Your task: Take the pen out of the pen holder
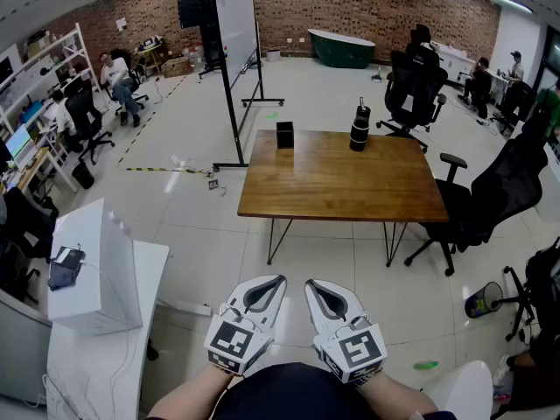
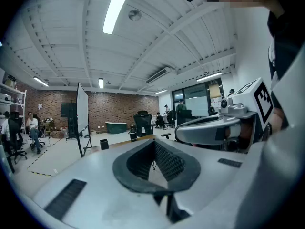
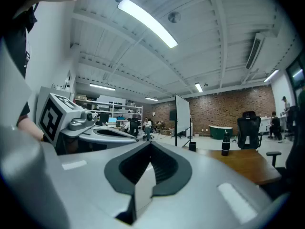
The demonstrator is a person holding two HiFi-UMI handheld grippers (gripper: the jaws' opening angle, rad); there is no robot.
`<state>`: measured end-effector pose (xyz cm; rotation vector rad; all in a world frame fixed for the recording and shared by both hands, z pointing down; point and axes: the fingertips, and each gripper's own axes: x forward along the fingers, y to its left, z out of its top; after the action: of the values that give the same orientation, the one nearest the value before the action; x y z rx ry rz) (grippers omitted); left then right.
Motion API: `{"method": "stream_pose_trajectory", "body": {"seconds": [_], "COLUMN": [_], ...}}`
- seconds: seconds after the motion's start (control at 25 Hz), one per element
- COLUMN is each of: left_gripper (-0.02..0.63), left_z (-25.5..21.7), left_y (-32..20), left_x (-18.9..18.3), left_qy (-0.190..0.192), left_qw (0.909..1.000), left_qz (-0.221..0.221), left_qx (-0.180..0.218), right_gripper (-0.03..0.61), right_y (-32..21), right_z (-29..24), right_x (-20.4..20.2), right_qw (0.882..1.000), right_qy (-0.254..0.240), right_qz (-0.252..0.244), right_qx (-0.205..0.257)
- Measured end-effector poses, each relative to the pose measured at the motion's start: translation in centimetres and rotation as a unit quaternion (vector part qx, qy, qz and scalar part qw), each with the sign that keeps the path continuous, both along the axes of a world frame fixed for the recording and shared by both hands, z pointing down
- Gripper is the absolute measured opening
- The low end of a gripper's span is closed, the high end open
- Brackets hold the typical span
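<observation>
The pen holder (image 1: 284,135), at the bench's (image 1: 337,182) eleven o'clock corner, is too small for its contents to be made out in any view. The person's forearms (image 1: 185,399) are cut off by the head view's bottom edge, at six o'clock.

**No legible writing anywhere**

No word, number or brand could be read in any view. The only printed marks were black-and-white square patterns on the white marker cubes (image 1: 234,344) of the left gripper (image 1: 273,283) and right gripper (image 1: 317,287), at six o'clock in the head view. The tall white whiteboard (image 1: 234,24) at twelve o'clock showed nothing legible.
</observation>
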<state>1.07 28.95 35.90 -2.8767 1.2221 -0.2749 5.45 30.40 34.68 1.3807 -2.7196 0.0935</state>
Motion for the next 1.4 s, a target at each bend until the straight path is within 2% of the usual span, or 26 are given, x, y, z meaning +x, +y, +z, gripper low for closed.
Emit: {"method": "stream_pose_trajectory", "body": {"seconds": [0.28, 0.72, 1.12, 1.4], "left_gripper": [0.005, 0.005, 0.005, 0.005], "left_z": [-0.2, 0.2, 1.1, 1.4], "left_y": [-0.3, -2.8, -9.9, -16.4], "left_x": [1.7, 2.3, 1.4, -1.4], "left_qy": [-0.002, 0.002, 0.010, 0.013], "left_qw": [1.0000, 1.0000, 0.9999, 0.9998], "left_qz": [-0.006, -0.006, 0.003, 0.017], "left_qx": [0.006, 0.005, -0.001, -0.003], "right_gripper": [0.000, 0.000, 0.000, 0.000], "right_y": [-0.1, -2.2, -9.4, -16.1], "right_z": [0.2, 0.8, 1.6, 1.6], "right_x": [2.1, 2.3, 1.2, -1.6], "right_qw": [1.000, 1.000, 1.000, 1.000], "right_qy": [0.003, 0.010, 0.017, 0.023], "right_qz": [-0.003, -0.007, 0.002, 0.016], "right_qx": [0.002, -0.001, -0.009, -0.013]}}
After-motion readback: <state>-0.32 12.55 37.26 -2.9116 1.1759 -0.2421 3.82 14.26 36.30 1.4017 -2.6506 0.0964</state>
